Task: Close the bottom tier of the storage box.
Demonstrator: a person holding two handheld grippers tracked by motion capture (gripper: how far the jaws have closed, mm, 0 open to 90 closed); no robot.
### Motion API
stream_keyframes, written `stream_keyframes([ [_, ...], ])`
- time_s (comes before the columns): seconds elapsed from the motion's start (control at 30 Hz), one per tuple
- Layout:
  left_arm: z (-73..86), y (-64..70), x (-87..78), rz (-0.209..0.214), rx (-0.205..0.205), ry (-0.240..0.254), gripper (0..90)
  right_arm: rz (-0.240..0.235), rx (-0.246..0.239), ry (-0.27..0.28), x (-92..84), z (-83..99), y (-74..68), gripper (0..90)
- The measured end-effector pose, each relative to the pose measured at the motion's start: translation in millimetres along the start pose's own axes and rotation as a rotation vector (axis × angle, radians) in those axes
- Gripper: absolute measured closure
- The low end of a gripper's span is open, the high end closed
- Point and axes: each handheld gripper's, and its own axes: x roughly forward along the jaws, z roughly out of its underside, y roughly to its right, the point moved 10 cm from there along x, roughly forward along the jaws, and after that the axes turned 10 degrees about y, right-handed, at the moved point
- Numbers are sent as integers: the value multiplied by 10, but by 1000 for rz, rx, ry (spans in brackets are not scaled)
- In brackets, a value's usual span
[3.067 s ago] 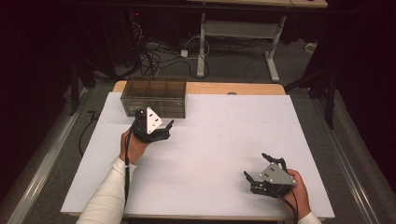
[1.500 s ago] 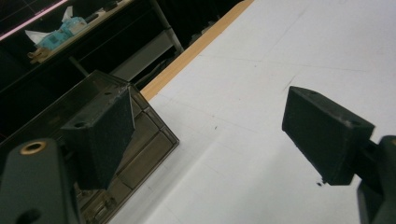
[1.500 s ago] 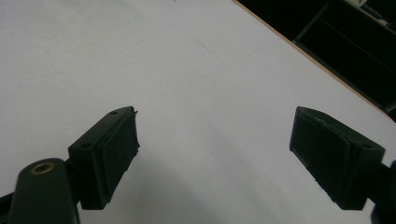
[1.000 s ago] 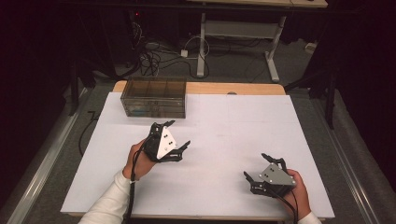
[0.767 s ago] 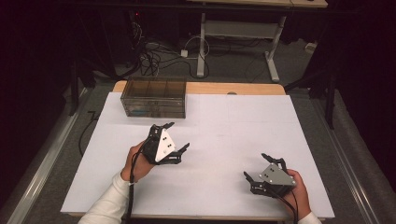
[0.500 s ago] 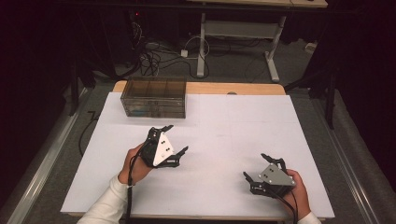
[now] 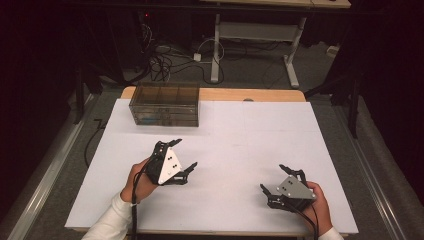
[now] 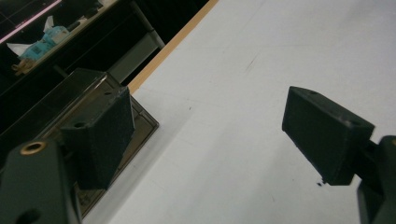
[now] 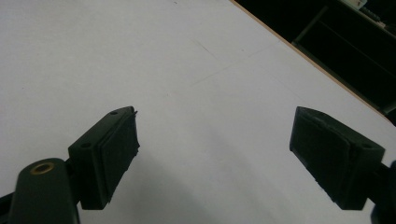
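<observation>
Hidden or unclear: I cannot make out what lies inside the clear compartmented box [image 7: 164,104]; its walls are tinted and the contents read as dark smears. In the left gripper view, one finger [image 8: 99,135] covers part of that box, and its far side runs off into darkness.
Cut off: the person's forearms leave the bottom edge of the high view; the right sleeve is barely visible.
Left gripper [image 7: 183,155]: I hold it just above the white sheet, left of centre, near side of the table. Fingers spread wide, nothing between them.
Right gripper [image 7: 280,179]: I hold it low at the near right corner of the sheet. Fingers spread wide, bare sheet between them.
Box position: at the far left of the table, resting across the far edge of the sheet, well apart from both grippers; the left gripper is the nearer one.
Surface: a white sheet [image 7: 260,140] covers most of a table [image 7: 250,94] with a light wooden top, which shows as a strip along the far edge. Faint creases and small dark specks mark the sheet in both gripper views.
Room: dark; cables on the floor [image 7: 170,52] and a white table frame [image 7: 260,37] stand beyond the table.
View differences: the left gripper view shows a cluttered shelf beyond the box; the right gripper view shows the sheet and the table's wooden edge.
</observation>
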Motion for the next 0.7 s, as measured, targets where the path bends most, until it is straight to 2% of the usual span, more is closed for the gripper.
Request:
stream_keyframes([
  [0.37,185,33,-83,13,6,-34,163,14,13,5,-1,-12,18,157],
  [0.7,349,66,-165,26,-10,-57,163,19,18,0,8,-6,23,156],
])
